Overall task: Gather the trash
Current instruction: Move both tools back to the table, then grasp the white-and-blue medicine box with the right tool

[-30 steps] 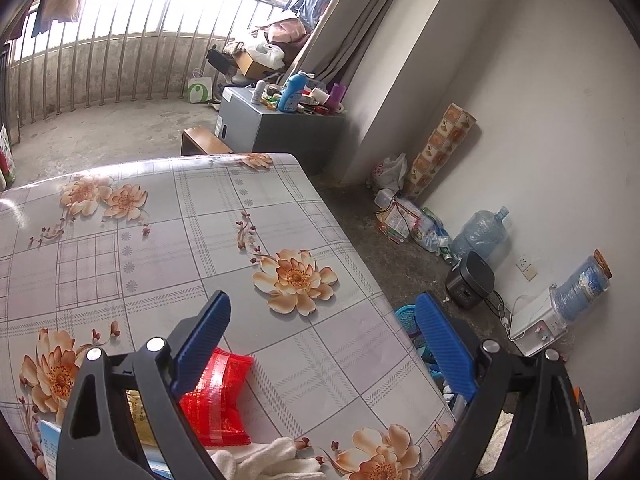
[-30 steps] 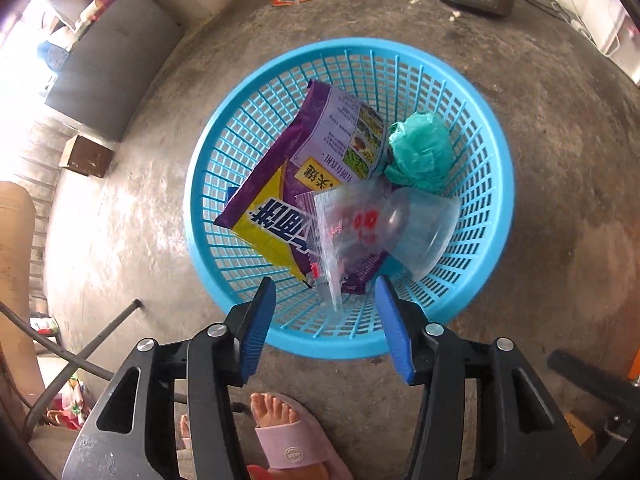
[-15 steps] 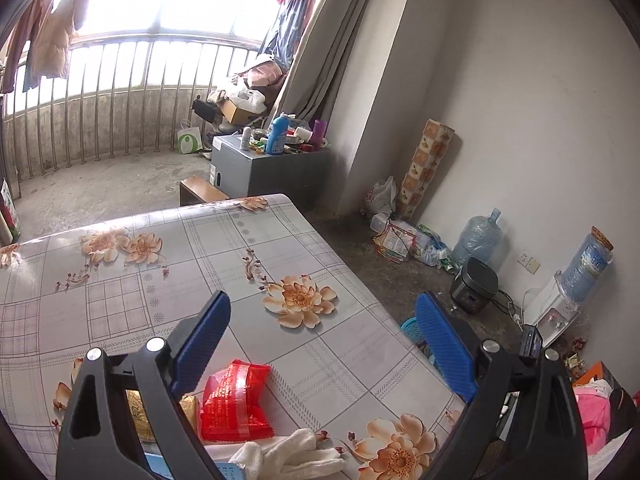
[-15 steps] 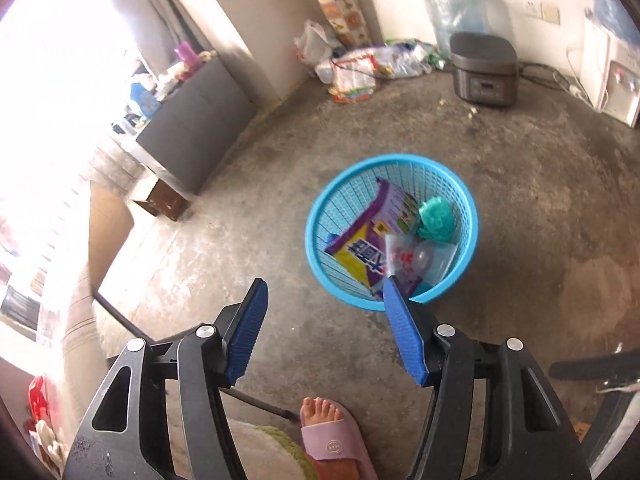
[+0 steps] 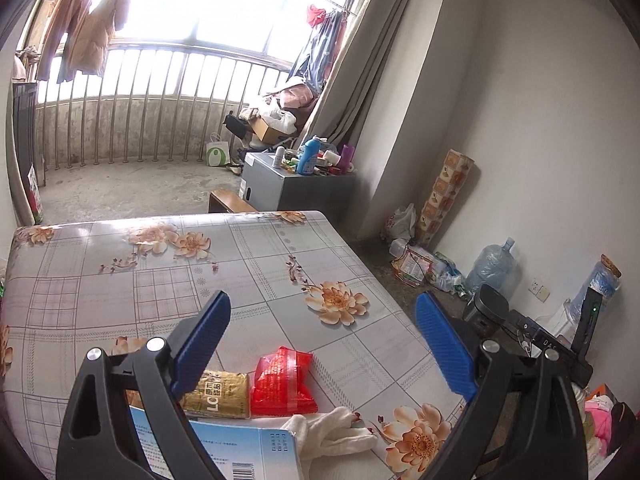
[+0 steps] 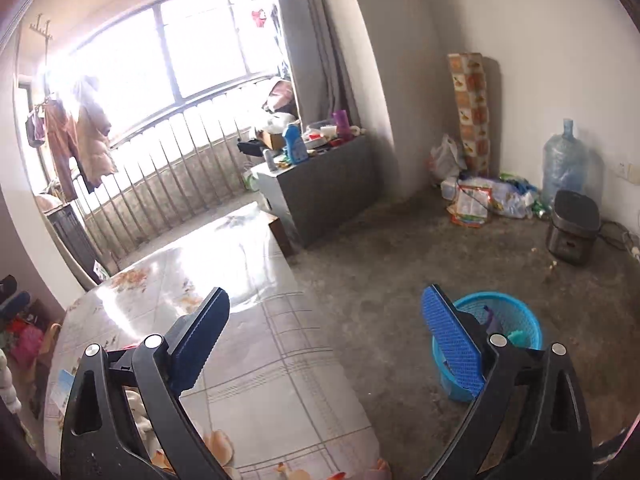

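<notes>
My left tongs (image 5: pixel 322 336) are spread wide above the floral bench (image 5: pixel 256 264), gripping nothing; a red packet (image 5: pixel 284 380) and gold packet (image 5: pixel 218 394) lie at lower centre. My right tongs (image 6: pixel 324 332) gape empty too, the blue basket (image 6: pixel 516 314) on the floor at lower right.

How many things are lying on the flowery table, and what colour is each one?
Seen from the left wrist camera, on the table:
Red: 1, the red packet
Gold: 1, the gold packet
Blue and white: 1, the box
White: 1, the glove
Total: 4
</notes>
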